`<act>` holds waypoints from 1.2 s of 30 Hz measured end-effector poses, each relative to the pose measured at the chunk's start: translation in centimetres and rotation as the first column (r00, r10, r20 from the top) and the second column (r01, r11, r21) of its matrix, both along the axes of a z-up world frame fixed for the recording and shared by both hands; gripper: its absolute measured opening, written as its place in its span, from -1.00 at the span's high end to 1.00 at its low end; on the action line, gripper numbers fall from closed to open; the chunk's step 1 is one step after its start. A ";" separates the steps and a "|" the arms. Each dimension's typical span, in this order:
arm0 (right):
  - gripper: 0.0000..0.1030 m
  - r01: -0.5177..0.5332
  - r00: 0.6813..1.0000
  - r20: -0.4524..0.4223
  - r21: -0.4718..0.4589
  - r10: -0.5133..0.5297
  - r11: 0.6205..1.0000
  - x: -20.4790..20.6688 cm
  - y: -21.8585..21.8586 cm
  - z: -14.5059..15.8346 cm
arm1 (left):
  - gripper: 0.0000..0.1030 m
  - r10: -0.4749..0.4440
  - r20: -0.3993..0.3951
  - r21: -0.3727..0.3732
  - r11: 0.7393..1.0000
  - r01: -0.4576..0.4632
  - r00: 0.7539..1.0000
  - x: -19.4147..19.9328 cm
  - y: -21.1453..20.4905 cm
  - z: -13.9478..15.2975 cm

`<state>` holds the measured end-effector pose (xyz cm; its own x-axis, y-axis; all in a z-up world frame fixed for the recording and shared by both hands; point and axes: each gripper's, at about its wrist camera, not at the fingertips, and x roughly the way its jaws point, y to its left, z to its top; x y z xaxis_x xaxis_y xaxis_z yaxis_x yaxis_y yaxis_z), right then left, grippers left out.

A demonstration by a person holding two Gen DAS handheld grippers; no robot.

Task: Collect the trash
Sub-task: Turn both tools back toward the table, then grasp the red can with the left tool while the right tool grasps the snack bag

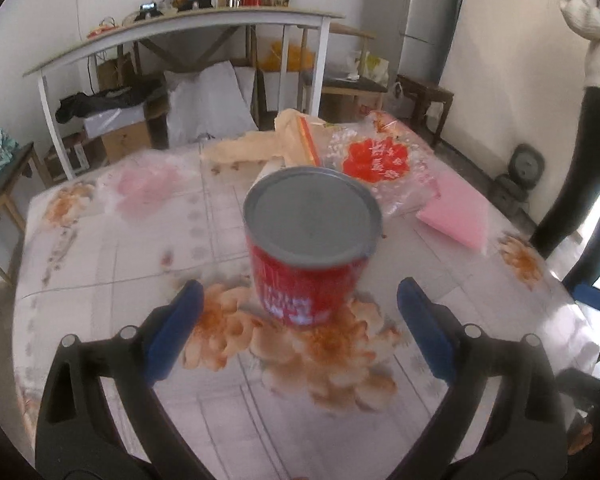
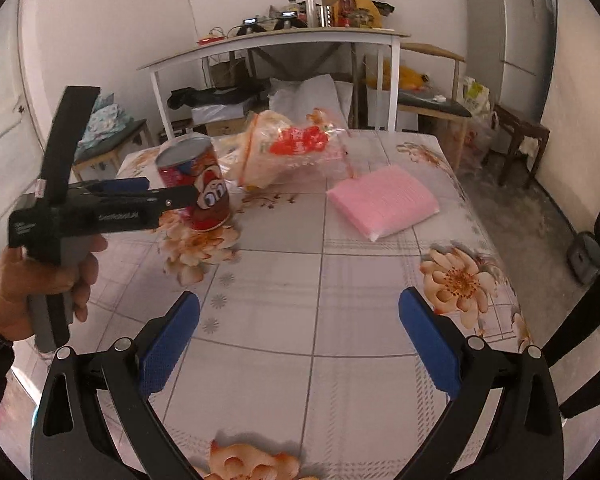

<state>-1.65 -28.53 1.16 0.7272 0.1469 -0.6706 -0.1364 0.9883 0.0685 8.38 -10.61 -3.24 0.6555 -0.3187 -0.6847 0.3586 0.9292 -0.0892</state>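
A red can (image 1: 310, 246) with a grey lid stands upright on the floral tablecloth (image 1: 100, 240). My left gripper (image 1: 298, 296) is open, its blue pads either side of the can and just short of it. The right wrist view shows the can (image 2: 198, 184) with the left gripper (image 2: 170, 190) beside it. Behind the can lie a clear plastic bag with a red print (image 1: 380, 160) and crumpled beige wrappers (image 1: 260, 146). A pink packet (image 2: 382, 202) lies to the right. My right gripper (image 2: 300, 312) is open and empty above the near part of the table.
A white table (image 1: 180, 28) loaded with bottles and clutter stands behind, with boxes and bags under it. A person (image 1: 592, 120) stands at the right. A fridge (image 2: 508, 32), chairs and a stool (image 2: 520, 136) line the far right wall.
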 end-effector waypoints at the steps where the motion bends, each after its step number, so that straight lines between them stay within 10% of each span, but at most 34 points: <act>1: -0.88 0.003 1.000 -0.004 0.001 -0.003 1.000 0.2 -0.1 -0.1 | -0.81 0.003 -0.002 -0.003 1.000 -0.003 1.000 0.5 -0.1 -0.1; 9: -0.88 0.020 0.999 -0.029 0.023 -0.019 1.000 1.4 -0.9 -0.6 | -0.79 -0.028 -0.024 -0.015 1.000 0.027 0.999 3.0 -1.6 -1.0; 11: -0.88 0.025 0.999 -0.032 0.025 -0.024 0.999 1.7 -1.1 -0.7 | -0.21 -0.036 -0.038 0.001 0.999 0.036 0.999 3.5 -2.1 -1.6; 23: -0.88 0.005 0.999 -0.050 0.039 -0.003 0.999 3.9 -1.3 -0.1 | -0.20 -0.003 -0.008 -0.048 0.999 0.002 1.000 2.3 -0.6 -1.4; 31: -0.88 -0.045 0.991 -0.105 0.355 0.087 0.934 9.6 -0.7 0.8 | -0.20 0.066 -0.008 -0.132 0.989 -0.066 0.998 0.3 3.8 -1.3; 36: -0.88 0.047 0.971 -0.216 0.586 0.100 0.809 14.8 -0.3 -1.8 | -0.20 0.079 -0.008 -0.166 0.983 -0.079 0.997 0.2 5.5 -1.3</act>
